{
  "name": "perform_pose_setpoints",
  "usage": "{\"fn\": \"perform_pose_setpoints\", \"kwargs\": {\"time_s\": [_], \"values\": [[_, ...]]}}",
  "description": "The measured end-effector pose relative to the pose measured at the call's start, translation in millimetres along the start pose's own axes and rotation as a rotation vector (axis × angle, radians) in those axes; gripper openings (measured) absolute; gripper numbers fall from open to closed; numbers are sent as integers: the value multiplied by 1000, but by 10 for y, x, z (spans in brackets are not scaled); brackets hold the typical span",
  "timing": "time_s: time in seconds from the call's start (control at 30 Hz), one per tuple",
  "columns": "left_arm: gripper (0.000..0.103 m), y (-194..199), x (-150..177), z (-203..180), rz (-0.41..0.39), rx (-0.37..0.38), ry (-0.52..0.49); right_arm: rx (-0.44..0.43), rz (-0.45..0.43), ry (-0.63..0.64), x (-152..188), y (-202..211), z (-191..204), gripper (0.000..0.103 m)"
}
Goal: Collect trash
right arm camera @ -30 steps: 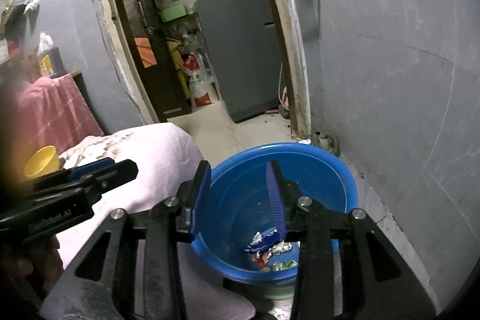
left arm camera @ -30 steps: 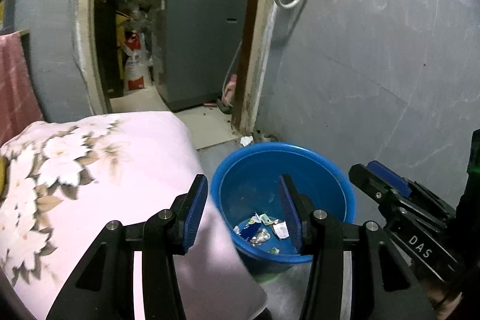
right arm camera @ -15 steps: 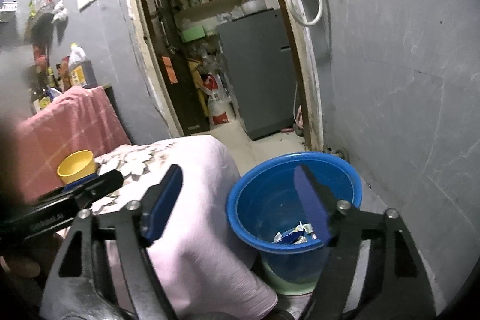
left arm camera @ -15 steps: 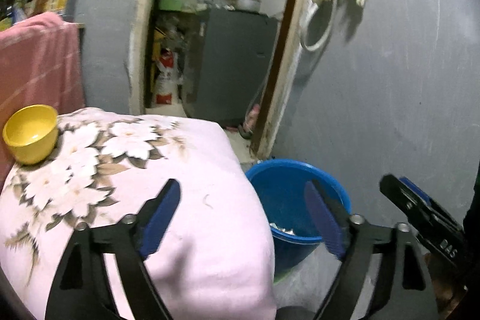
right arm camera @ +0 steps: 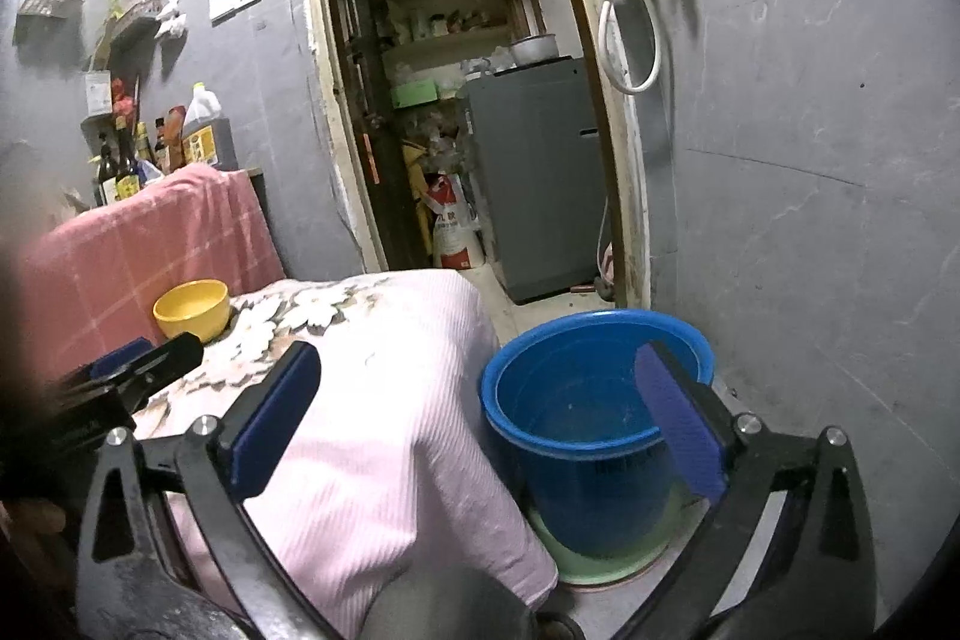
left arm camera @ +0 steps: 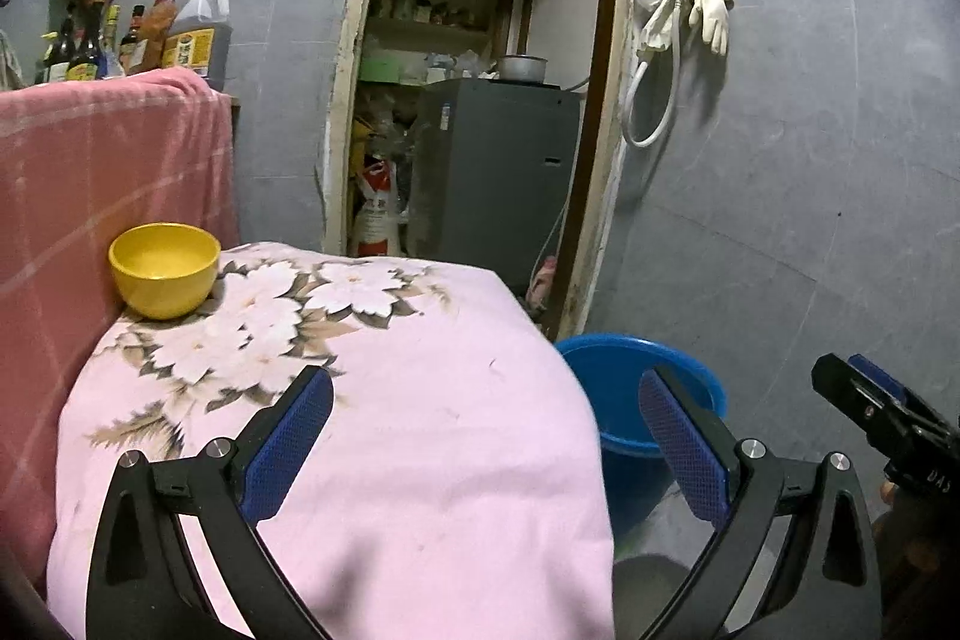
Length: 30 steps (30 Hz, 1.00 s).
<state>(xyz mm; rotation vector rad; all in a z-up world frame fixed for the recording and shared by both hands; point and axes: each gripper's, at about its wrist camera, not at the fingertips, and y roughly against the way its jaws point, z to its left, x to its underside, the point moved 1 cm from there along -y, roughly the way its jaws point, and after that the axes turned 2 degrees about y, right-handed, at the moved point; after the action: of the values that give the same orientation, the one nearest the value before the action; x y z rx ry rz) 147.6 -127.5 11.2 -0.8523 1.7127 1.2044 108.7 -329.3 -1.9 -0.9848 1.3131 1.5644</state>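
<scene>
A blue plastic bucket [right arm camera: 576,400] stands on the floor by the grey wall, right of a table draped in a pink floral cloth [left arm camera: 372,400]. It also shows in the left wrist view [left arm camera: 624,382], partly hidden by the cloth. Its contents do not show from here. My left gripper [left arm camera: 486,436] is open and empty above the cloth's front edge. My right gripper [right arm camera: 480,412] is open and empty, spanning the cloth edge and the bucket. No loose trash shows on the cloth.
A yellow bowl [left arm camera: 163,269] sits at the cloth's back left, against a pink towel [left arm camera: 90,184]. Bottles [left arm camera: 192,34] stand behind it. A doorway with a grey appliance [left arm camera: 498,184] is at the back. A hose and gloves [left arm camera: 696,16] hang on the wall.
Both grippers have drawn up and back from over the bucket and opened wider. The views now take in the table, bowl and doorway; the trash in the bucket is out of sight.
</scene>
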Motion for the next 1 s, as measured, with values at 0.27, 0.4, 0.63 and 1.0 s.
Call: {"fn": "perform_pose_setpoints", "kwargs": {"time_s": [0.27, 0.4, 0.63, 1.0], "values": [[100, 228, 246, 72, -14, -25, -26, 23, 4, 16, 191, 161, 33, 103], [100, 280, 299, 93, -16, -30, -29, 28, 8, 22, 214, 194, 45, 103], [100, 324, 314, 135, -21, -35, -27, 22, 8, 26, 231, 216, 84, 103], [100, 352, 323, 165, -27, -47, -29, 14, 9, 31, 237, 210, 110, 103]]}}
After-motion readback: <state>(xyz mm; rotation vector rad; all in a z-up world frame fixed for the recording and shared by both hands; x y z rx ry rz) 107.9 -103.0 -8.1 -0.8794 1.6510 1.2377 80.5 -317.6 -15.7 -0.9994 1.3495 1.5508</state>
